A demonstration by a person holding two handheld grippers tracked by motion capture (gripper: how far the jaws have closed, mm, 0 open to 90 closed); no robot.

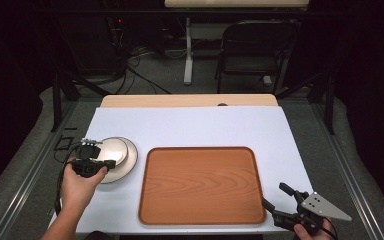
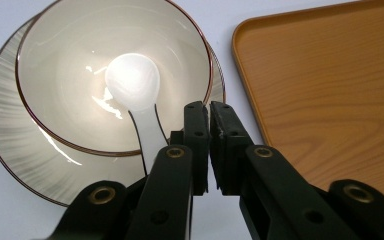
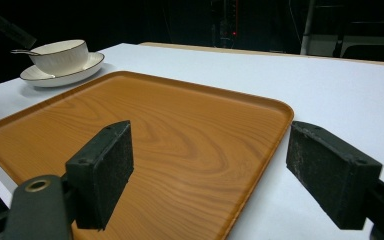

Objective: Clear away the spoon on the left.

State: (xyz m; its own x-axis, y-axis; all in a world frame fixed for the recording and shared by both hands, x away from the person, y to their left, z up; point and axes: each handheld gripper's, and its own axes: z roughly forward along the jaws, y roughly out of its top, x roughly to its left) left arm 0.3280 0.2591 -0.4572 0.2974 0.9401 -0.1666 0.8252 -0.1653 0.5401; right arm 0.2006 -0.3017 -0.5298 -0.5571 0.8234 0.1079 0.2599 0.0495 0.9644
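Wooden tray [image 1: 202,185] takes the middle of the white table [image 1: 190,125]; flat, bare, low rim, easy to pass over. Wide open strip of table behind the tray, up to the far edge. Bowl [image 1: 111,152] on its plate [image 1: 130,161] crowds the left side, just beside the tray's left rim; narrow gap between them. Spoon [image 2: 139,95] lies in the bowl, handle sticking out over the near rim. Right of the tray, a bare strip of table runs front to back.
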